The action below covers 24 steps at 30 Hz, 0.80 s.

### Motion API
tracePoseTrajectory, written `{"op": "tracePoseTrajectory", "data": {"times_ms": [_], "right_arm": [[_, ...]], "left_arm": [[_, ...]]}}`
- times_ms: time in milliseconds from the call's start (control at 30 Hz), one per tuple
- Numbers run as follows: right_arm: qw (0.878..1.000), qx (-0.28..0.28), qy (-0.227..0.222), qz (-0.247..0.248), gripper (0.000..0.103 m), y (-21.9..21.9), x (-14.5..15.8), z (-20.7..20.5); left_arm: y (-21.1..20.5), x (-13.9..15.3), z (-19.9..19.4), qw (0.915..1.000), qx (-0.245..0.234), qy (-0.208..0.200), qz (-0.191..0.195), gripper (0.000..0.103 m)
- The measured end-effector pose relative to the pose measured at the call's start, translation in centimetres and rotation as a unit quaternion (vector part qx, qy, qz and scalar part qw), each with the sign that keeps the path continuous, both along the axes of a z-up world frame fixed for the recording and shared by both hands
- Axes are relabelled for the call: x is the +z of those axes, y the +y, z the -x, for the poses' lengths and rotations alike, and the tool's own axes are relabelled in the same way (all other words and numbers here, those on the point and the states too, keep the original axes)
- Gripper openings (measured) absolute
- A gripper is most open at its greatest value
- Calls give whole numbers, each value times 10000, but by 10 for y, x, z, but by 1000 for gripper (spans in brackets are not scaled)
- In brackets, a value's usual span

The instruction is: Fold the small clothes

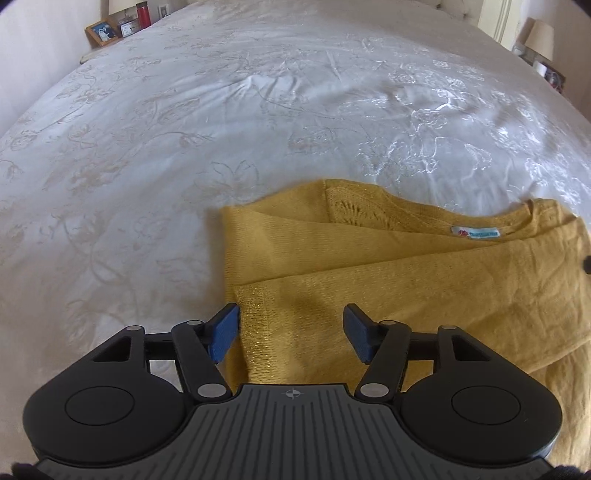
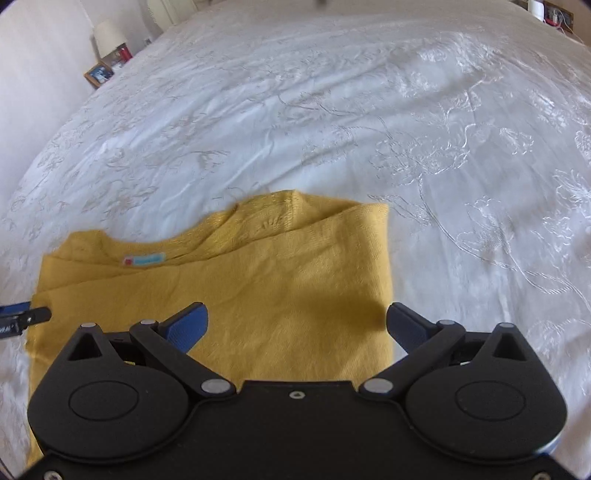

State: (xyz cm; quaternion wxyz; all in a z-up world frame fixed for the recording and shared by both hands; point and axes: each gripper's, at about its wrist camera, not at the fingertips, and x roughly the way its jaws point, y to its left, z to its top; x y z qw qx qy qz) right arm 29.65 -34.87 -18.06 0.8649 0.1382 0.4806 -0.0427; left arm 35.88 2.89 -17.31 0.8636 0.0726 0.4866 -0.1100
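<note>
Your yellow sweater (image 1: 388, 273) lies on the bed (image 1: 184, 129), sides already folded in; both the left gripper (image 1: 291, 332) and right gripper (image 2: 297, 328) are released above it. The cross fold toward twelve o'clock looks left.

- Setting: home bedroom.
- Large bed (image 1: 258, 110) fills both views, covered by a white bedspread with embroidered flowers.
- Bedside surface at one side: framed photo (image 1: 103, 32), red bottle (image 1: 143, 14).
- Lamp with pale shade (image 1: 540, 35) at the opposite side.
- Pale walls; daylight across the cover.
</note>
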Motion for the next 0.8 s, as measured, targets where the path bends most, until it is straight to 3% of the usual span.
{"op": "tracePoseTrajectory", "data": {"times_ms": [133,233,333,467,567,667,733,800], "right_arm": [[9960,-504,589,451,103,-32,-25,-13],[9940,-633,714,541,102,-57,-31,-10],[9924,-719,702,704,102,-66,-21,-4],[9962,-803,252,203,102,-65,1,20],[9987,-476,154,29,102,-47,9,37],[9985,-247,475,111,102,-33,-3,47],[9953,-462,800,294,102,-36,-20,53],[9927,-826,845,239,102,-45,-31,61]], "left_arm": [[-1,-3,-1,10000,-20,36,56,69],[1,-5,-1,9999,-36,106,48,69],[4,-2,1,9999,15,87,119,69],[7,6,10,9997,53,17,243,71],[7,5,20,9997,-20,44,229,80],[7,-9,26,9994,-109,326,110,89],[11,-23,27,9988,-27,479,-66,100],[22,-32,26,9985,183,507,121,103]]}}
